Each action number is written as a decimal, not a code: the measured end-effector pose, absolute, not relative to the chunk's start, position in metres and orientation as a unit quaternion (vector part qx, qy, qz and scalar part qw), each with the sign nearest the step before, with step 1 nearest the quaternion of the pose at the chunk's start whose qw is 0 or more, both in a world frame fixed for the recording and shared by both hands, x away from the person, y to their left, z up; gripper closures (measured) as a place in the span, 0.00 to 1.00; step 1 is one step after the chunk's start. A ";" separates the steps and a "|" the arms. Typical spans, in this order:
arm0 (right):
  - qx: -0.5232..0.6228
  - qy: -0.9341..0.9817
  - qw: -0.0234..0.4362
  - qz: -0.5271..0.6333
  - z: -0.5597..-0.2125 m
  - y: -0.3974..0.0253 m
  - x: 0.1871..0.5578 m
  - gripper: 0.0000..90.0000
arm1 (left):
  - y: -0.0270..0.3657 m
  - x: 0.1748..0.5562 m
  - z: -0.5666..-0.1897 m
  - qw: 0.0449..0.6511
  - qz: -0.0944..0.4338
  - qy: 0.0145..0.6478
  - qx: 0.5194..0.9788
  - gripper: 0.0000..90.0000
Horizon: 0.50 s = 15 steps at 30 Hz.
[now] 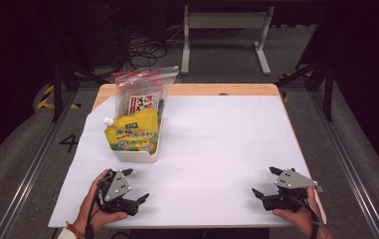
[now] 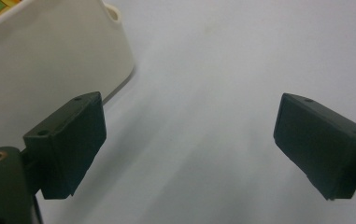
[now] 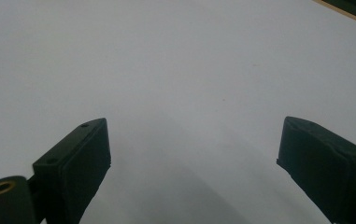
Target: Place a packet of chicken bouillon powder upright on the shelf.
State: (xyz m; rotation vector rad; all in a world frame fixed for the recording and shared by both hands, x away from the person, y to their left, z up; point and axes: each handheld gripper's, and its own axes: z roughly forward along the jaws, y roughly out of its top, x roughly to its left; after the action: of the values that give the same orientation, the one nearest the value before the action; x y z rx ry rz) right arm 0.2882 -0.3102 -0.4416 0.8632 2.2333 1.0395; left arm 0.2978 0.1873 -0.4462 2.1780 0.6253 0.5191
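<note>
Both grippers rest splayed and empty, so the left gripper [image 1: 136, 186], nearest the yellow pouch [image 1: 132, 133] in the white bin [image 1: 138, 155], should reach forward and pinch its top edge squarely

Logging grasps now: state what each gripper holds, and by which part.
Nothing is held. The left gripper and right gripper rest open on the table.
</note>
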 end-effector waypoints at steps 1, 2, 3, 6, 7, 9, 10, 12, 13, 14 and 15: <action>0.319 0.826 0.263 0.384 -0.442 -0.310 0.288 0.10 | 0.187 0.298 -0.446 0.397 0.205 0.247 0.860 0.10; 0.318 0.824 0.269 0.385 -0.440 -0.311 0.287 0.09 | 0.187 0.299 -0.447 0.394 0.204 0.249 0.861 0.10; 0.319 0.822 0.269 0.388 -0.440 -0.311 0.287 0.09 | 0.187 0.300 -0.447 0.392 0.205 0.249 0.862 0.10; 0.319 0.821 0.277 0.385 -0.439 -0.310 0.286 0.10 | 0.187 0.301 -0.446 0.393 0.206 0.255 0.859 0.09; 0.319 0.822 0.278 0.382 -0.440 -0.310 0.286 0.10 | 0.187 0.301 -0.446 0.393 0.206 0.255 0.859 0.09; 0.320 0.824 0.279 0.376 -0.441 -0.309 0.286 0.11 | 0.189 0.302 -0.444 0.394 0.213 0.263 0.854 0.08; 0.320 0.824 0.280 0.374 -0.441 -0.309 0.286 0.11 | 0.190 0.301 -0.444 0.394 0.213 0.267 0.853 0.08; 0.320 0.822 0.283 0.377 -0.440 -0.308 0.286 0.11 | 0.192 0.301 -0.443 0.398 0.214 0.271 0.850 0.08; 0.320 0.821 0.284 0.378 -0.439 -0.308 0.286 0.11 | 0.193 0.301 -0.443 0.402 0.211 0.270 0.849 0.08; 0.322 0.820 0.285 0.377 -0.439 -0.308 0.286 0.11 | 0.194 0.301 -0.443 0.404 0.209 0.272 0.848 0.08; 0.322 0.820 0.285 0.377 -0.439 -0.308 0.286 0.11 | 0.194 0.301 -0.443 0.404 0.209 0.272 0.848 0.08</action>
State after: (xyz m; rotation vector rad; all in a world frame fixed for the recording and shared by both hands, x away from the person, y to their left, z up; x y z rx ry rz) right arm 0.2863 -0.3082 -0.4390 0.8620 2.1945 1.0081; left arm 0.3009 0.1936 -0.4425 2.1407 0.6872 0.5289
